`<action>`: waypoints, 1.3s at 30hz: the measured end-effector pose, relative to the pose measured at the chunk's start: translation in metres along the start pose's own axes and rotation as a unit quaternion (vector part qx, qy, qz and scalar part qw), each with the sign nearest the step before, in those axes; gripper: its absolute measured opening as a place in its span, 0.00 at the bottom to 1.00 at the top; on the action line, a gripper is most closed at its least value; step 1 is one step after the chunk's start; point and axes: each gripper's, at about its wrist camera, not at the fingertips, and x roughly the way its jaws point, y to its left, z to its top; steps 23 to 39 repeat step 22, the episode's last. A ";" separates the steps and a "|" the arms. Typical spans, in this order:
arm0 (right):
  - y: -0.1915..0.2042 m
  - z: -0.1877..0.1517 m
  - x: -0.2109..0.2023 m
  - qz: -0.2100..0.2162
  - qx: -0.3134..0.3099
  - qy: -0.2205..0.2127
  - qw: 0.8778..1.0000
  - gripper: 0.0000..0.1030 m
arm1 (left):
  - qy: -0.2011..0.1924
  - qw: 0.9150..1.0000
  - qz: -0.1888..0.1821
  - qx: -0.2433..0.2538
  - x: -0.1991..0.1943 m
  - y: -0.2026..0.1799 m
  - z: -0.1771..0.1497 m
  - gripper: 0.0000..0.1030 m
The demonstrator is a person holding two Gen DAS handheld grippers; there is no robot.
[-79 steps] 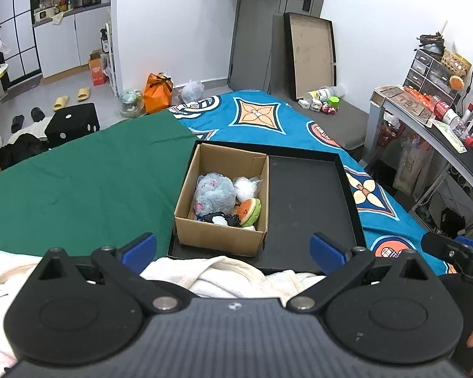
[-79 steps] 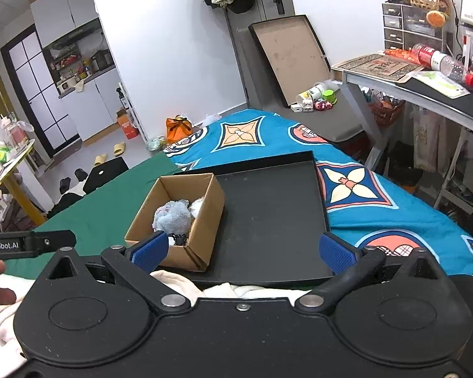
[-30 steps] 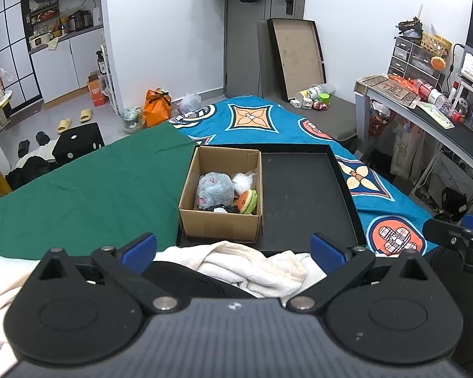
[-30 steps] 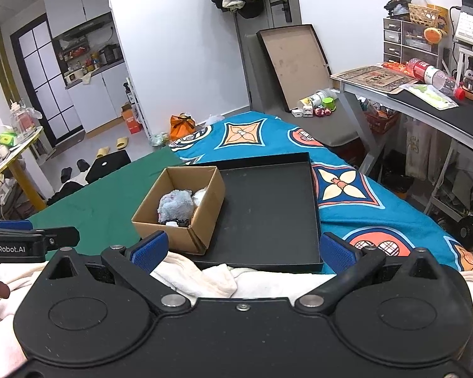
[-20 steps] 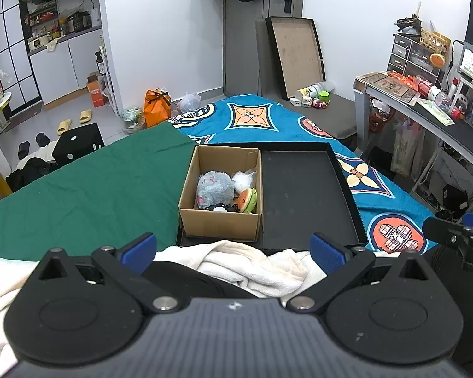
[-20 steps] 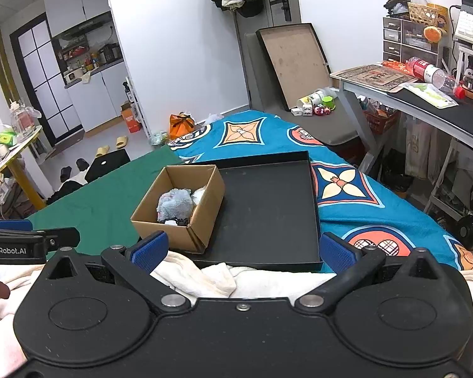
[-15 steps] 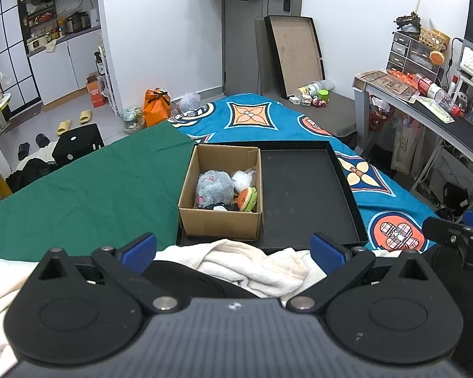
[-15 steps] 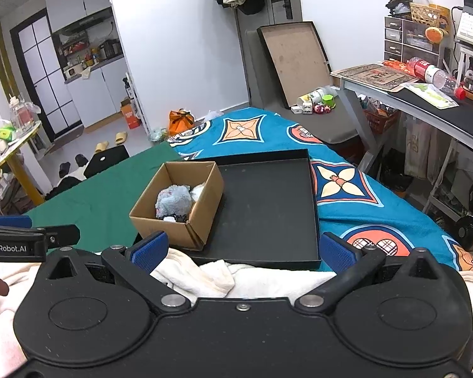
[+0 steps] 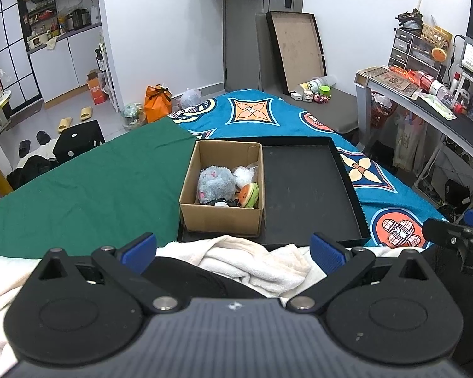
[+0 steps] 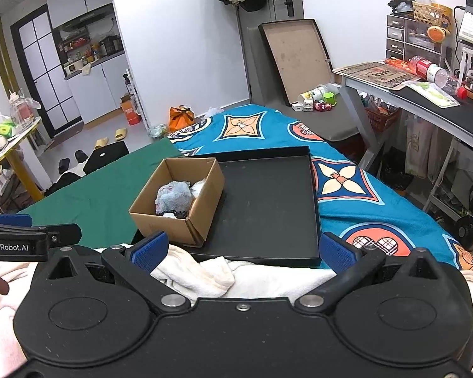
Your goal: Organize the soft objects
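A brown cardboard box (image 9: 220, 217) stands in the left part of a shallow black tray (image 9: 302, 189) on the bed. In it lie a grey-blue plush (image 9: 214, 184), a white soft item (image 9: 244, 174) and an orange-green plush (image 9: 250, 195). The box (image 10: 170, 223) and grey-blue plush (image 10: 173, 200) also show in the right wrist view. My left gripper (image 9: 233, 250) is open and empty above a cream blanket (image 9: 252, 261), short of the tray. My right gripper (image 10: 241, 250) is open and empty beside it, over the same blanket (image 10: 205, 274).
A green cloth (image 9: 88, 189) covers the bed's left, a blue patterned sheet (image 9: 299, 119) its right. A desk (image 10: 425, 100) with clutter stands at the right. A large tray lid (image 9: 299, 50) leans on the far wall. Bags and slippers lie on the floor.
Both grippers have drawn back and up from the tray, so the box looks smaller and farther. Both stay open and empty.
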 end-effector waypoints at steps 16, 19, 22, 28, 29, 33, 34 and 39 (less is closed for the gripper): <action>-0.004 -0.003 0.015 0.002 0.008 0.017 1.000 1.00 | 0.003 1.000 0.007 0.013 0.011 -0.006 -0.001 0.99; -0.007 -0.003 0.021 0.001 0.012 0.021 1.000 1.00 | 0.002 1.000 0.007 0.014 0.016 -0.008 0.001 0.99; -0.011 -0.003 0.030 0.001 0.019 0.029 0.999 1.00 | 0.000 1.000 0.008 0.017 0.022 -0.010 0.002 0.99; -0.011 -0.003 0.030 0.001 0.019 0.029 0.999 1.00 | 0.000 1.000 0.008 0.017 0.022 -0.010 0.002 0.99; -0.011 -0.003 0.030 0.001 0.019 0.029 0.999 1.00 | 0.000 1.000 0.008 0.017 0.022 -0.010 0.002 0.99; -0.011 -0.003 0.030 0.001 0.019 0.029 0.999 1.00 | 0.000 1.000 0.008 0.017 0.022 -0.010 0.002 0.99; -0.011 -0.003 0.030 0.001 0.019 0.029 0.999 1.00 | 0.000 1.000 0.008 0.017 0.022 -0.010 0.002 0.99; -0.011 -0.003 0.030 0.001 0.019 0.029 0.999 1.00 | 0.000 1.000 0.008 0.017 0.022 -0.010 0.002 0.99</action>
